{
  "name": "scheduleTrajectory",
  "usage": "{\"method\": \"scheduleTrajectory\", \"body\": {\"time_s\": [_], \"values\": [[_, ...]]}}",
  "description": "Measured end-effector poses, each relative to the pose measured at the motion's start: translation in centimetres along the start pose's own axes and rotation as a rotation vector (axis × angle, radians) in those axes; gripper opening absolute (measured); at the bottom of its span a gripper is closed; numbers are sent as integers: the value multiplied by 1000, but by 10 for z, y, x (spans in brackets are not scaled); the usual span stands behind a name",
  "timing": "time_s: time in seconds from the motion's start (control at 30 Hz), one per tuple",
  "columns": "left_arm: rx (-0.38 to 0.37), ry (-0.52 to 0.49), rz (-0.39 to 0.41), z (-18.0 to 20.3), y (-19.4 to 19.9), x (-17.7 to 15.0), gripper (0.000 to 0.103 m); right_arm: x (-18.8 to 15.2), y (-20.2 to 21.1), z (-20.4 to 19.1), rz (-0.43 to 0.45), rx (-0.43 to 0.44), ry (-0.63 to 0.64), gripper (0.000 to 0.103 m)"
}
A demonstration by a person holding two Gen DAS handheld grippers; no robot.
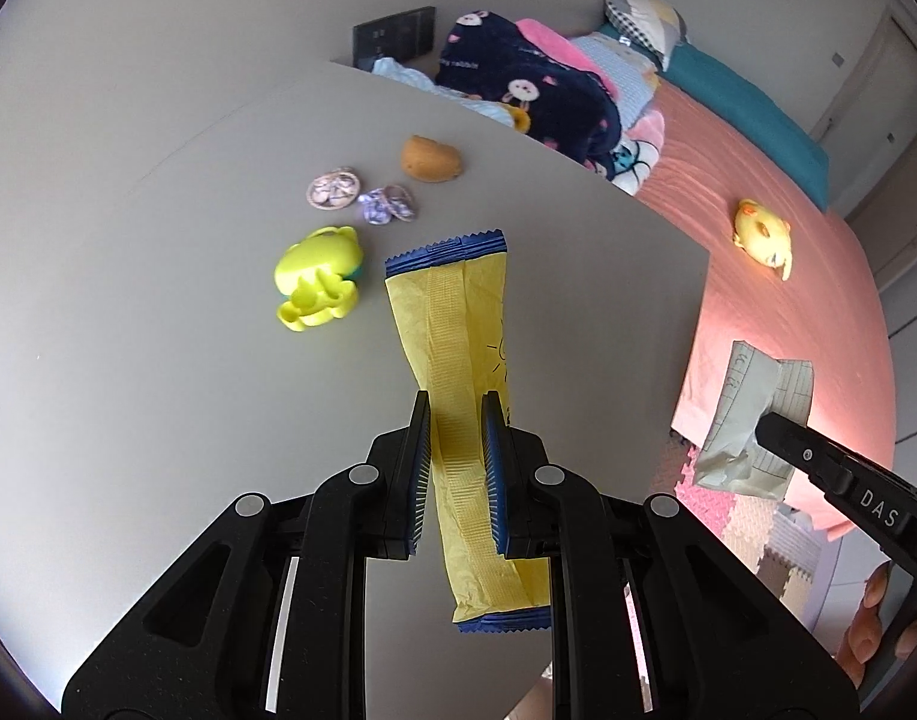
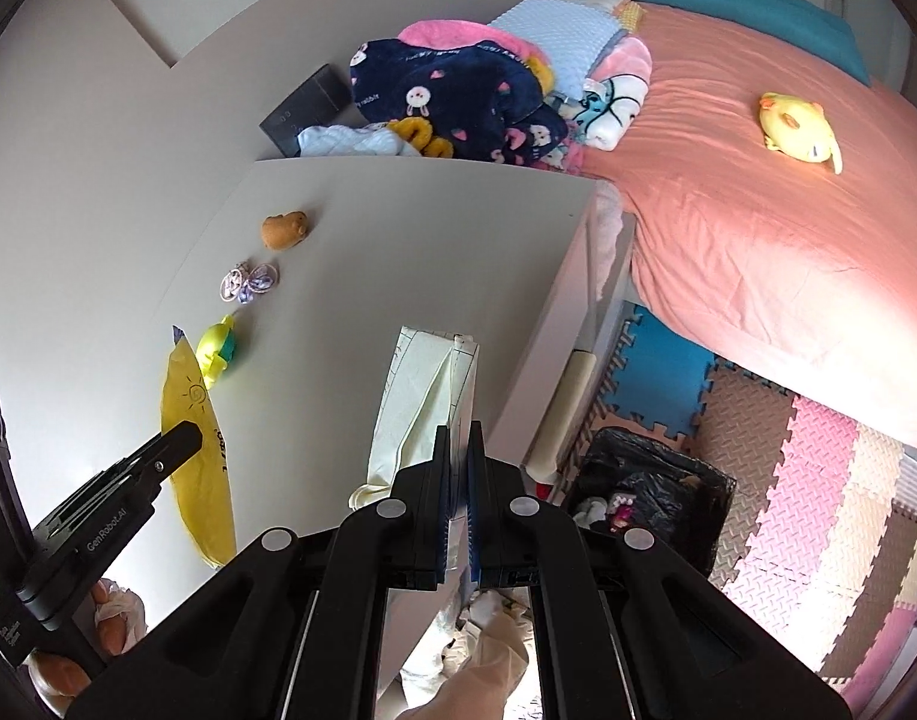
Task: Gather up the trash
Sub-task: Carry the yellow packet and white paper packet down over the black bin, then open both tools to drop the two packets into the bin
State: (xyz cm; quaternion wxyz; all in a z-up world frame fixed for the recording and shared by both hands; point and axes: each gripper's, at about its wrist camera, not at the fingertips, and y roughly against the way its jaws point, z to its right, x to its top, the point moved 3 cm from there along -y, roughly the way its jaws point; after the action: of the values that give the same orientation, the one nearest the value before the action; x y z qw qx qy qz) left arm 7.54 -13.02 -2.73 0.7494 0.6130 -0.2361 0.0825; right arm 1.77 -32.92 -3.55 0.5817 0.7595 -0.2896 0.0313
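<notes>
Two claws, each pinching one piece of trash above the grey surface point(image 1: 158, 120).
Bed point(image 2: 758, 240), far right; bin point(image 2: 656, 498), on the floor beside the surface; yellow wrapper point(image 1: 458, 372), pinched in left claw point(image 1: 456, 414); folded paper point(image 2: 422, 396), pinched in right claw point(image 2: 458, 438); green toy point(image 1: 317, 276), lying on the surface.

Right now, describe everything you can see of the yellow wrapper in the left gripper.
The yellow wrapper is a long, flat, crinkled packet, paper-like, with serrated dark blue seals at both ends and a ribbed seam running down its length. A small black line drawing and some print show near one edge. The left gripper is shut on its middle, both pads pressing it, holding it off the grey table. It looks empty and slightly twisted. Nothing else touches it.
</notes>
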Motion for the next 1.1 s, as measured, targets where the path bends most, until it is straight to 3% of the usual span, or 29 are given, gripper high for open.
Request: {"method": "scheduleTrajectory", "body": {"time_s": [0.63, 1.1], "values": [[-115, -271, -50, 124, 0, -34, 16, -36, 55, 98, 52, -78, -105, 6], [-199, -467, -117, 188, -5, -64, 17, -60, 72, 153, 36, -123, -186, 6]]}}
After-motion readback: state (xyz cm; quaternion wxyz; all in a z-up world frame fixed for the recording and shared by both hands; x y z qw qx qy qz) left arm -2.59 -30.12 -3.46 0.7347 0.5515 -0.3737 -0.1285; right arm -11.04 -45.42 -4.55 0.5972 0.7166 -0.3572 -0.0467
